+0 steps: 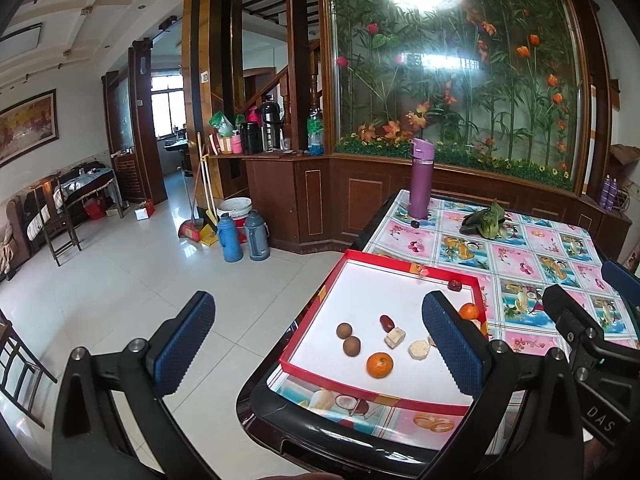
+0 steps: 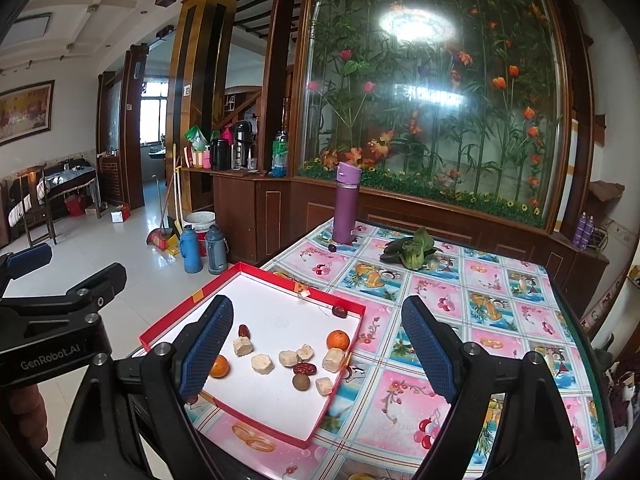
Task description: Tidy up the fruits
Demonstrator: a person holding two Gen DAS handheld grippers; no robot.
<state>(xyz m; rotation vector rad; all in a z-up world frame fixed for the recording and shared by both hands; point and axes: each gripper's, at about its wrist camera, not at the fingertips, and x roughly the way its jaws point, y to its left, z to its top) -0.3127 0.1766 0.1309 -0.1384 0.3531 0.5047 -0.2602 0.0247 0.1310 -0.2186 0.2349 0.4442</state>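
Note:
A red tray with a white floor (image 1: 376, 284) (image 2: 272, 300) lies at the near left corner of the table. In it are two oranges (image 1: 380, 365) (image 2: 338, 339), two brown longans (image 1: 348, 338), red dates (image 2: 305, 369) and several beige chunks (image 2: 262, 364). One date (image 2: 340, 311) lies by the far wall. My left gripper (image 1: 318, 302) hangs open over the tray's left edge, nothing between its fingers. My right gripper (image 2: 318, 304) is open above the tray's right side, also empty.
A purple bottle (image 2: 347, 204) stands at the table's far left with a small dark fruit (image 2: 331, 247) at its foot. A leafy green vegetable (image 2: 410, 250) lies at the back. The patterned tablecloth (image 2: 500, 320) stretches right of the tray. Tiled floor lies left.

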